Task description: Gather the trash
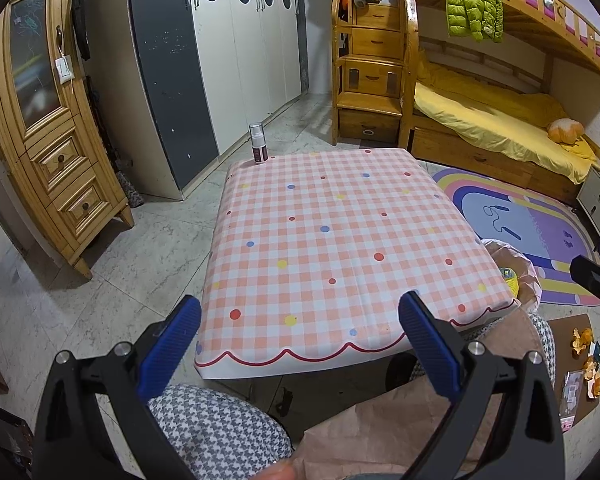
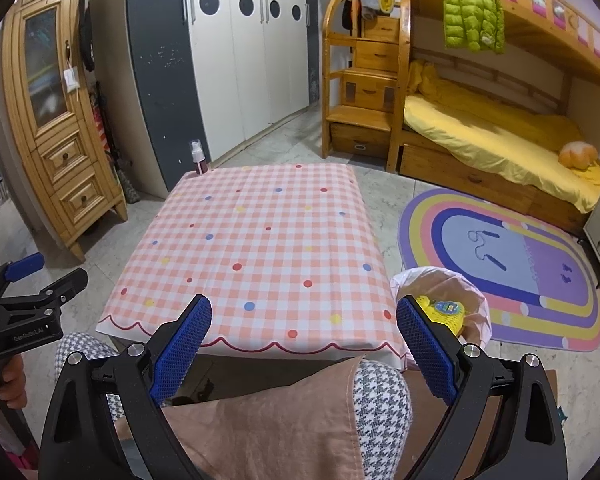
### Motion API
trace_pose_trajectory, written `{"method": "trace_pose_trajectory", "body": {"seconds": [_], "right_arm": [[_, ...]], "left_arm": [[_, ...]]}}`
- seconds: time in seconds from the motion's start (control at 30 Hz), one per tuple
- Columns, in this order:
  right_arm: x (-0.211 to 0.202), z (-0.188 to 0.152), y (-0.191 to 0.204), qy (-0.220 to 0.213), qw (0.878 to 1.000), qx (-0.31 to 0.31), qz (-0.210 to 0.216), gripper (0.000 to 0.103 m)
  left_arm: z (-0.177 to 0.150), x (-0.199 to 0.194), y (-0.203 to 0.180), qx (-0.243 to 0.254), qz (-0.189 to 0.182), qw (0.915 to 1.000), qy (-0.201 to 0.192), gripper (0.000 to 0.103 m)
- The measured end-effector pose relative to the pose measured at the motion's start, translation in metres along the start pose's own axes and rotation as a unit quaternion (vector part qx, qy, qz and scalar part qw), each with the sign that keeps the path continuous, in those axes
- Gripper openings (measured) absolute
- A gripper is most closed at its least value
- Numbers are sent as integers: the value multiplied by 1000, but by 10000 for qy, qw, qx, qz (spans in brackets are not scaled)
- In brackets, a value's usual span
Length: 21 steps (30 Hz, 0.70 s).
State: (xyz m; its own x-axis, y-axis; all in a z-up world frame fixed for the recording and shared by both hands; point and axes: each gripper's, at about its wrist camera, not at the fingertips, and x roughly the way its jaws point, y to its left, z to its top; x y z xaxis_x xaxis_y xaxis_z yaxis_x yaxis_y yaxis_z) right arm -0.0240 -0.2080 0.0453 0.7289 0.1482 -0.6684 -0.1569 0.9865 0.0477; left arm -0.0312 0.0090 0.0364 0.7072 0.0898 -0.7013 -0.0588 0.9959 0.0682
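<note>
Orange peels (image 1: 583, 339) and small wrappers (image 1: 571, 385) lie on a brown cardboard sheet (image 1: 568, 326) on the floor at the right. A bin lined with a pink bag (image 2: 480, 304) stands by the table's right front corner and holds a yellow packet (image 2: 440, 309); the same bin (image 1: 530, 280) shows in the left wrist view. My left gripper (image 1: 300, 302) hangs open over the near edge of the checked table (image 1: 324, 232), holding nothing. Above the same edge, my right gripper (image 2: 304, 305) is open and empty. Each gripper shows at the border of the other view: right (image 1: 594, 256), left (image 2: 58, 268).
A spray bottle (image 1: 257, 142) stands on the table's far left corner. A person's knees in houndstooth trousers (image 2: 380, 404) under a pink cloth sit below the grippers. A rainbow rug (image 2: 508, 264), a bunk bed (image 2: 500, 140), a wardrobe and a wooden cabinet (image 1: 52, 140) ring the table.
</note>
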Motion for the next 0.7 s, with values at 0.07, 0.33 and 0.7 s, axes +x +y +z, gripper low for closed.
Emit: {"method": "trace_pose_trajectory", "body": {"seconds": [0.07,0.33,0.7], "right_arm": [[0,0,0,-1,10000,3,-7,93],[0,0,-1,2,10000,11,-5,93],[1,0,-4,0,10000,33,-10,93]], "left_arm": [[0,0,0,-1,-8,10000,11,96],[0,1,-1,-5,-8,10000,27,96],[0,1,-2,10,-17,10000,26,96]]}}
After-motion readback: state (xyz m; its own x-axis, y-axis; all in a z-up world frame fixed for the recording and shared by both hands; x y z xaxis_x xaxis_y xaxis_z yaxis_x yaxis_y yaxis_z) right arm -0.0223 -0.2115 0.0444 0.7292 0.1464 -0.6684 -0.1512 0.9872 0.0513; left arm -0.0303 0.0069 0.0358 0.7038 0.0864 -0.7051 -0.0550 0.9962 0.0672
